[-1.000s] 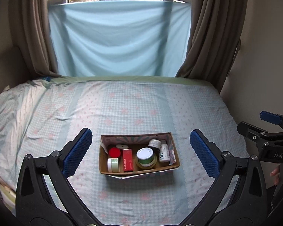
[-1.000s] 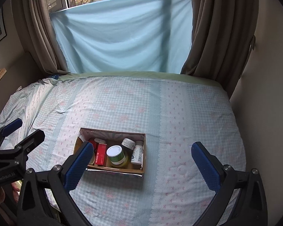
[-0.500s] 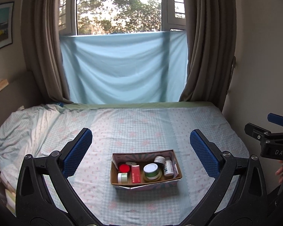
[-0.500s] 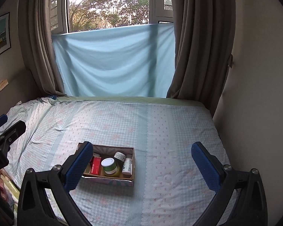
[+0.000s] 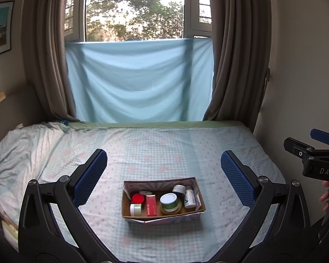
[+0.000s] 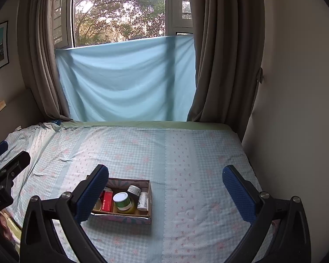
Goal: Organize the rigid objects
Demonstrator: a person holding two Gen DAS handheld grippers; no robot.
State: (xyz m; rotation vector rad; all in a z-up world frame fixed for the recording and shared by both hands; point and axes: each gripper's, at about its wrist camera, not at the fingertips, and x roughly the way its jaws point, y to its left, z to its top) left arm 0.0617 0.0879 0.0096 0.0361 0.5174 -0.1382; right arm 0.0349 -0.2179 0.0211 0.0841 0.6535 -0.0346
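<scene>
**Both tongs wide open, box of items sitting on the bed ahead**

Left gripper (image 5: 163,176): blue-padded fingers spread wide, nothing between them. Held above the bed, clear of the box.

Right gripper (image 6: 165,188): same state, spread wide and empty. It also shows at the right edge of the left wrist view, with fingertips of the person's hand (image 5: 324,195) below it.

Task items: shallow open-top cardboard box with patterned outer wrap (image 5: 163,215) sits flat on the light-blue checked bedsheet with pink flowers (image 5: 160,151), on the near part of the bed.
- Left view: box lies centred between the two fingers, below and beyond the tips. No contact.
- Right view: box sits left of centre; the left finger pad (image 6: 92,195) overlaps its left end in the frame, hiding that part. Right finger is well apart from it.

Box contents, left to right in the left view:
- small red-lidded round jar (image 5: 137,197), pale green round jar (image 5: 135,209) just in front of it
- flat white round lid or tin (image 5: 145,192) near the back wall
- red rectangular carton (image 5: 151,205), lying flat
- green glass jar with white lid (image 5: 169,201), upright
- dark jar with white cap (image 5: 178,189) behind it
- small white bottle with printed label (image 5: 189,199) at the right end

All items are inside the box.
</scene>
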